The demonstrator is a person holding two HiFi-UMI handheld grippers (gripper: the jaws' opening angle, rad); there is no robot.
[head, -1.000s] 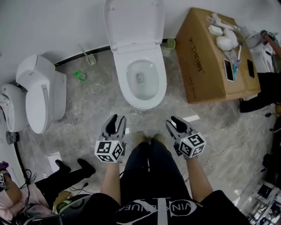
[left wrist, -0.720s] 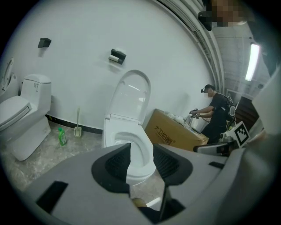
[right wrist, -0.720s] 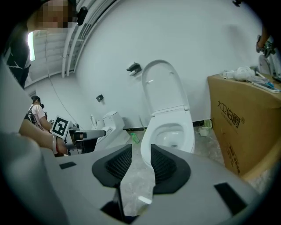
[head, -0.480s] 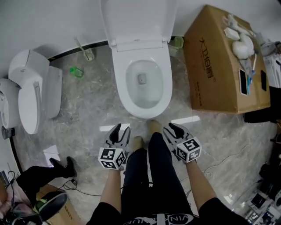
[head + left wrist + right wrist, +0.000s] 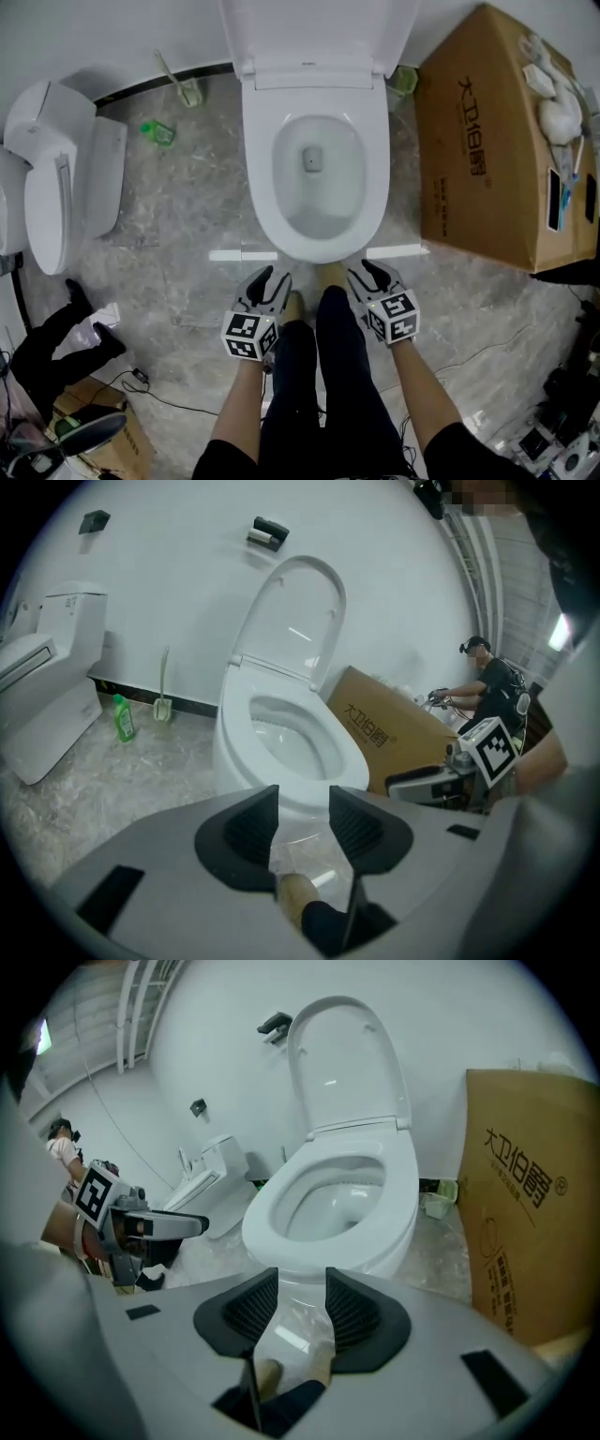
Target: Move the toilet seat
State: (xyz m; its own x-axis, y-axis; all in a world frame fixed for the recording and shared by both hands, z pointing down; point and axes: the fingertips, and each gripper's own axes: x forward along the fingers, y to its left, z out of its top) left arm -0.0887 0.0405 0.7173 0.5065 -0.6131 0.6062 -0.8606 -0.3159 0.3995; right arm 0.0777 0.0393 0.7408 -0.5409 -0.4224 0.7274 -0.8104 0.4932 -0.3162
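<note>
A white toilet stands in front of me, its lid [image 5: 314,28] raised against the wall and its seat ring [image 5: 258,159] lying flat on the bowl. My left gripper [image 5: 270,277] hovers low just short of the bowl's front, open with nothing between its fingers. My right gripper [image 5: 367,272] is beside it on the right, its jaws opening and also empty. In the left gripper view the gripper [image 5: 302,799] points at the seat [image 5: 337,754] and lid [image 5: 291,621]. The right gripper [image 5: 301,1279] faces the seat [image 5: 398,1185] and lid [image 5: 347,1063].
A large cardboard box [image 5: 487,141] with items on top stands right of the toilet. A second toilet [image 5: 56,178] sits at the left. A brush holder [image 5: 187,89] and a green bottle [image 5: 157,131] are by the wall. Someone's legs [image 5: 56,337] and cables lie lower left.
I have stepped closer to the toilet, which now fills more of the head view. Both grippers came forward to the bowl's front, and their jaws stand wider.
</note>
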